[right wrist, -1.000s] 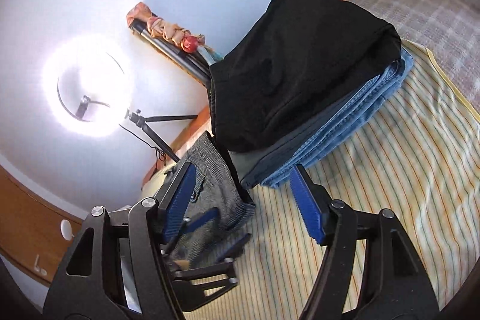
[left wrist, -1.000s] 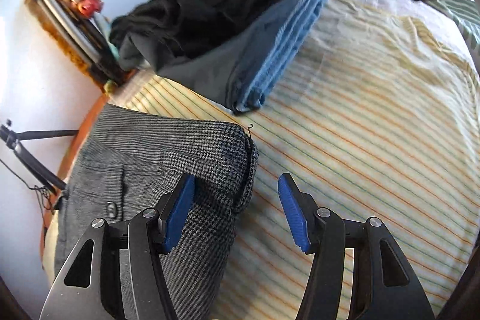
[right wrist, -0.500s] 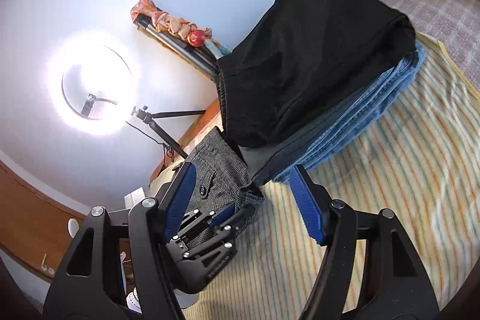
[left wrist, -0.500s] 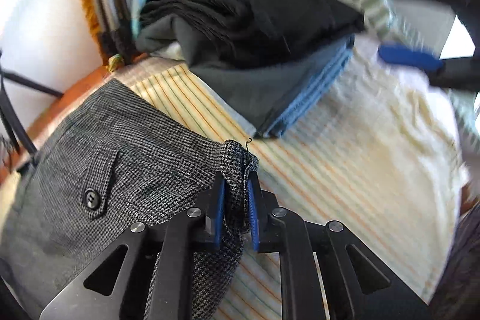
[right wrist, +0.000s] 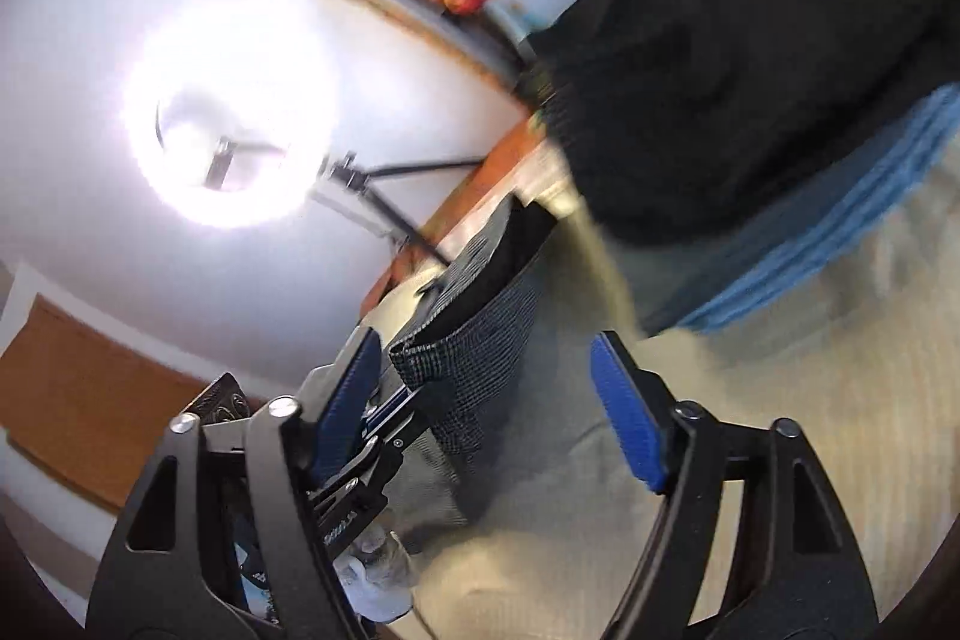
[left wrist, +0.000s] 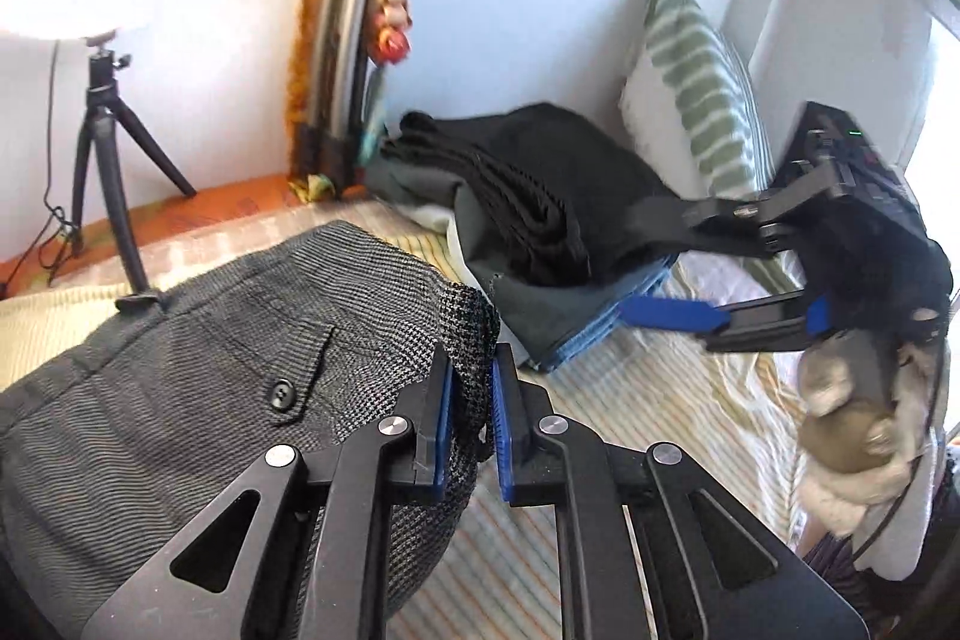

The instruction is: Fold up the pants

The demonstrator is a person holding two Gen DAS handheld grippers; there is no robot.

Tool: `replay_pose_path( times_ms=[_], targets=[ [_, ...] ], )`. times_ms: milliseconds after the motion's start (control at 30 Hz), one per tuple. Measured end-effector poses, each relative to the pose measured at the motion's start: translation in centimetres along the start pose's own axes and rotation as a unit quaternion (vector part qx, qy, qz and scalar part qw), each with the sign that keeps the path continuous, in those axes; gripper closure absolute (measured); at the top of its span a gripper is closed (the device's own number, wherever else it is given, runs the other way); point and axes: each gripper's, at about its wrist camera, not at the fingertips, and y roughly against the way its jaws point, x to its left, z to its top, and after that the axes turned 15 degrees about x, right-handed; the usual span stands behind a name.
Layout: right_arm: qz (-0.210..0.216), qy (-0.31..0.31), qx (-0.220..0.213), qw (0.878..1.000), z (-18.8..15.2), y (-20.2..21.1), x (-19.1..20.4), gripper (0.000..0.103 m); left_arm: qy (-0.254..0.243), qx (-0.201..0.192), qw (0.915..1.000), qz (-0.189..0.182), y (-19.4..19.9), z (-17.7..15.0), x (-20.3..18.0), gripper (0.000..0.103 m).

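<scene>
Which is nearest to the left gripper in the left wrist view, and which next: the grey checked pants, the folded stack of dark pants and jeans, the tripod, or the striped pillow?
1. Grey checked pants: clamped in the left gripper.
2. Folded stack: ahead, centre.
3. Tripod far left and striped pillow far right: both farthest, too close to call.

Home bedroom, set up for recording. Bed with striped sheet [left wrist: 630,400] across lower frame; green-striped pillow [left wrist: 702,100] against wall, upper right; stack of folded clothes [left wrist: 540,196] at centre; ring light [right wrist: 228,118] on small tripod [left wrist: 114,148], upper left.
</scene>
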Motion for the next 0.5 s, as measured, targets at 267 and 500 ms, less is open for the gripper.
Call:
replay_pose_path(
  times_ms=[267,500],
  targets=[
    [-0.004,-0.059,0.072,0.996,5.0,-8.0,-1.2,0.024,-0.021,-0.005,0.9997,0.007,0.8,-0.8,-0.6,0.094],
    [0.000,-0.086,0.088,0.992,5.8,-11.4,-3.2,0.035,-0.037,-0.006,0.9992,0.014,0.6,-0.6,-1.1,0.099]
  ],
)
